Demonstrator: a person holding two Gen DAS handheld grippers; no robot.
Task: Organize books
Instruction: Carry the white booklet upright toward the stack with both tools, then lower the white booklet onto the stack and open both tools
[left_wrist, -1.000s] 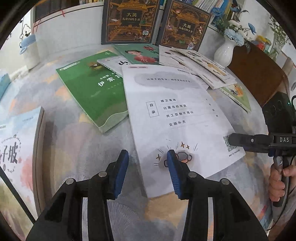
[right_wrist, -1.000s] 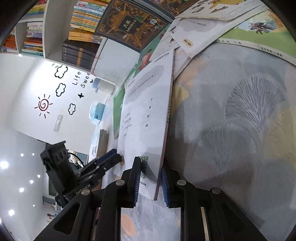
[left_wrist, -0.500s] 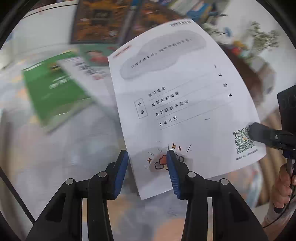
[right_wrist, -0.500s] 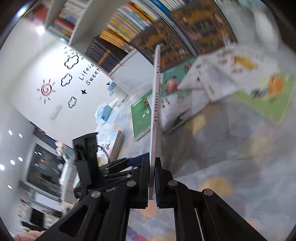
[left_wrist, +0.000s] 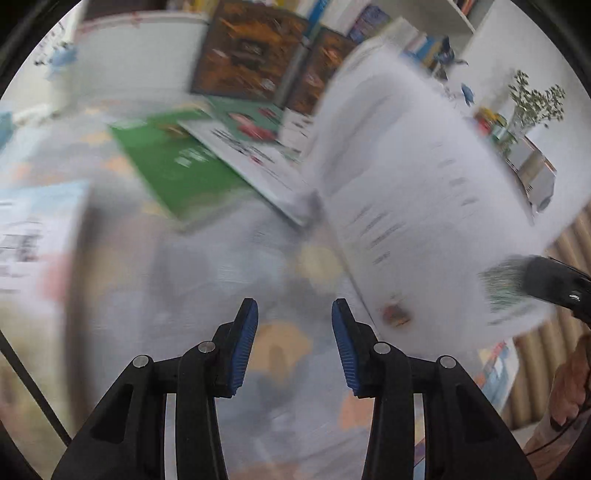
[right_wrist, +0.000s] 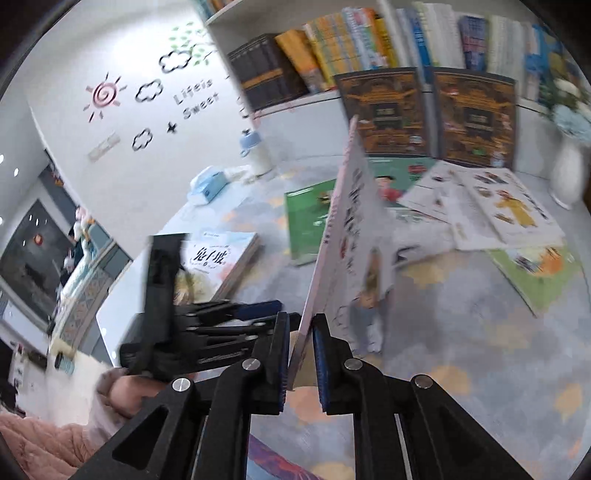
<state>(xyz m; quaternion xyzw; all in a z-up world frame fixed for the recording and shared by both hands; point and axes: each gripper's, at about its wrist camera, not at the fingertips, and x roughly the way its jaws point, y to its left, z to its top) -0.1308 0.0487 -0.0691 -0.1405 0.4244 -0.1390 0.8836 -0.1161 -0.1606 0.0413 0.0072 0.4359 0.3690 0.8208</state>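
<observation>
Gripping the thin white booklet (right_wrist: 354, 236) by its lower edge, the right gripper (right_wrist: 300, 354) has both blue pads clenched on the cover, and the book hangs clear of the grey patterned surface (right_wrist: 461, 332), standing nearly upright. The left gripper (left_wrist: 294, 347) is released, its fingers parted with nothing between them, just beside the booklet's near corner.

To do this carry well, in my judgement, the pinch should sit deeper than the bare edge, since a limp booklet held by one corner can flop or slip; the free left gripper could steady the opposite edge before it goes to the pile.

The right wrist view alone shows the illustrated front cover, a stack of books (right_wrist: 218, 266) near the left gripper, and the filled bookshelf (right_wrist: 369, 44) behind two dark upright volumes. The left wrist view, though blurred, alone shows the plain back cover (left_wrist: 417, 206) and the green book (left_wrist: 177, 162) lying flat beyond.
</observation>
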